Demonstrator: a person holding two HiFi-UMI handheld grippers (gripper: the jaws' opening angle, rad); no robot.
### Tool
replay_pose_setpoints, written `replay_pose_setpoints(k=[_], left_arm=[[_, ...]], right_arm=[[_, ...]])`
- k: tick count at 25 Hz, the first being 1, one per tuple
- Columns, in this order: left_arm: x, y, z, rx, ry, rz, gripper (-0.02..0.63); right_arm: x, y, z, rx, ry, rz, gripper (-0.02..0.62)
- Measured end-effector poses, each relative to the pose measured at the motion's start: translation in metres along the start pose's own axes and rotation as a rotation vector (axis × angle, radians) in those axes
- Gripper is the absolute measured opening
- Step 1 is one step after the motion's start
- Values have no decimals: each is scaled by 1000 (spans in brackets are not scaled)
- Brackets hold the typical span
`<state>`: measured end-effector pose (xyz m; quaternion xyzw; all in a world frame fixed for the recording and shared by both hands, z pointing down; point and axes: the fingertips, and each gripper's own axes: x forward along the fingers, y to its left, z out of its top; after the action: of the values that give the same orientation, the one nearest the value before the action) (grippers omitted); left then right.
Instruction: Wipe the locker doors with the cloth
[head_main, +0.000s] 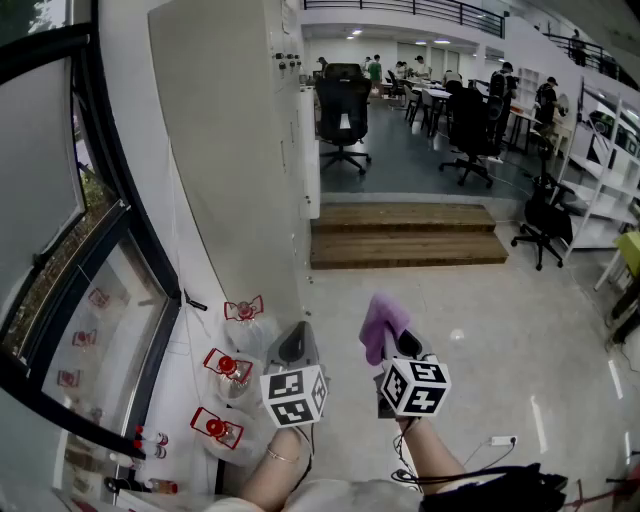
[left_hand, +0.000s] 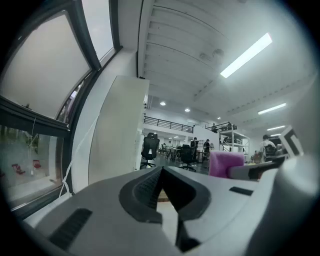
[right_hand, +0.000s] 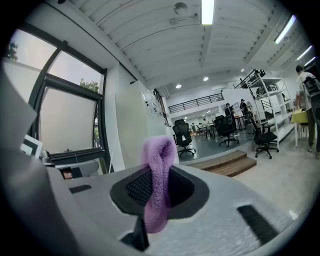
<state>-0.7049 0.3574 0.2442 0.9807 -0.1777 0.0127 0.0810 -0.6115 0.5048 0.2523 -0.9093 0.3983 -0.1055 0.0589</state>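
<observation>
In the head view, your right gripper (head_main: 396, 346) carries the fuzzy purple cloth (head_main: 380, 323) upright, ready for the tall white locker (head_main: 225, 150) ahead-left, which it isn't touching. In the left gripper view, your left gripper (left_hand: 161, 172) is pressed together, empty, spare. In the right gripper view, the jaws pinch the cloth's fold.

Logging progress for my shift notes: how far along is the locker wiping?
Done: the purple cloth is picked up, clamped in the right gripper. In hand: it is held in the air, short of the locker; the left gripper is shut, empty. Left: apparently the wiping itself; the cloth touches no door.
</observation>
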Motion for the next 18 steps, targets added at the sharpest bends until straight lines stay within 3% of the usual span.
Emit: replay_pose_setpoints(k=[10, 18], left_arm=[[7, 19, -5, -6, 6, 5, 6], [17, 34, -13, 5, 18, -7, 6]], right_arm=[[16, 12, -8, 18, 18, 29, 51], [27, 9, -23, 44, 35, -6, 52]])
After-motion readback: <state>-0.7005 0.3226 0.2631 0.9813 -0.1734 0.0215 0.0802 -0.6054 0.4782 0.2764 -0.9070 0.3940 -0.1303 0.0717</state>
